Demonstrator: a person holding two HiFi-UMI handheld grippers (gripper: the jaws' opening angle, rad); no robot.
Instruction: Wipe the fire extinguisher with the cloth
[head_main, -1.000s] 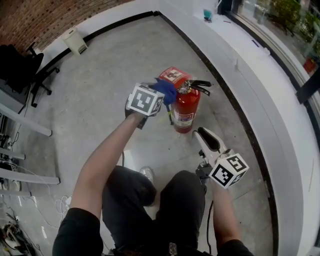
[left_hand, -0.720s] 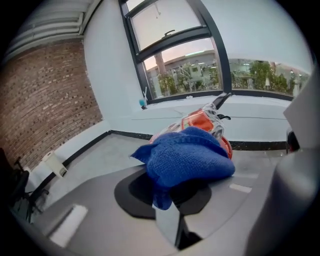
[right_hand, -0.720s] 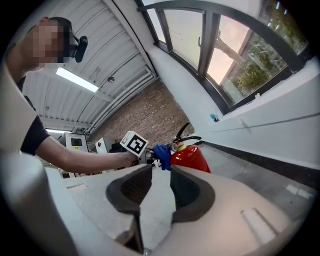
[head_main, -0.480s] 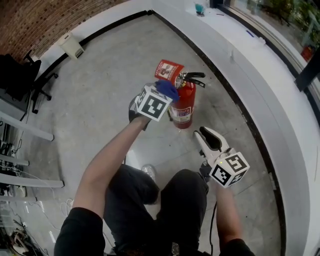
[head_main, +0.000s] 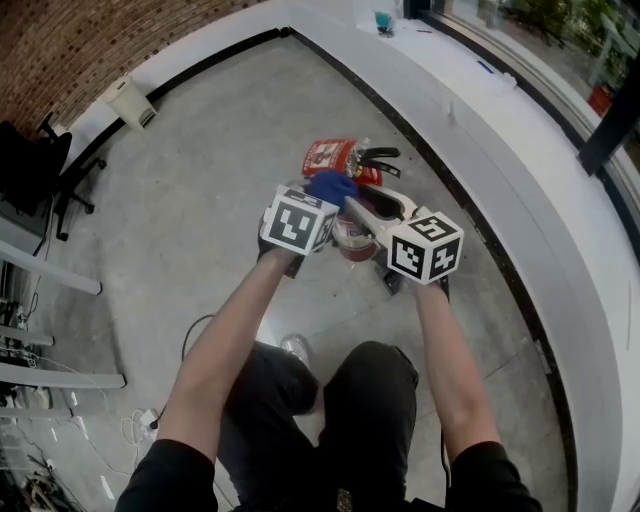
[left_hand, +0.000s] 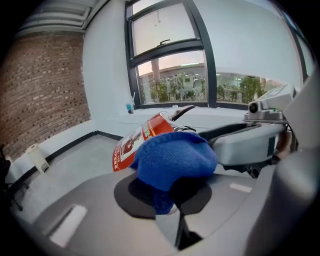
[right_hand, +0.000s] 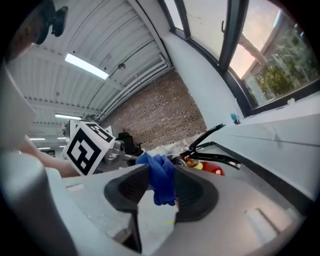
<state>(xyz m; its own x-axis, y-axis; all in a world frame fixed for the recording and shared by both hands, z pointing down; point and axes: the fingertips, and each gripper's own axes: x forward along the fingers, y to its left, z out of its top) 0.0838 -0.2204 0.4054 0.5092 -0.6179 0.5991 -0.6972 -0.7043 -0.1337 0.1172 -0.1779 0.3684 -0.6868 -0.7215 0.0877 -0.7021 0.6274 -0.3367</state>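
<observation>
The red fire extinguisher (head_main: 332, 156) stands on the concrete floor, its body largely hidden behind both grippers; its black lever (head_main: 381, 154) sticks out to the right. My left gripper (head_main: 322, 196) is shut on a blue cloth (head_main: 331, 185), bunched over its pads (left_hand: 172, 157), just in front of the extinguisher's label (left_hand: 134, 143). My right gripper (head_main: 352, 210) has come in from the right. Its jaws have just been opening, and the cloth's hanging end (right_hand: 160, 177) sits loosely between its pads (right_hand: 125, 189). The extinguisher's valve and lever (right_hand: 207, 145) show just behind.
A curved white ledge (head_main: 480, 130) with a black baseboard runs along the right, below the windows. A teal cup (head_main: 384, 20) stands on the sill. An office chair (head_main: 40, 160) and a small white box (head_main: 128, 100) are at the left. My knees are below the grippers.
The right gripper rose from beside my knee and swung left up to the cloth in the left gripper. The left gripper stayed by the extinguisher's top.
</observation>
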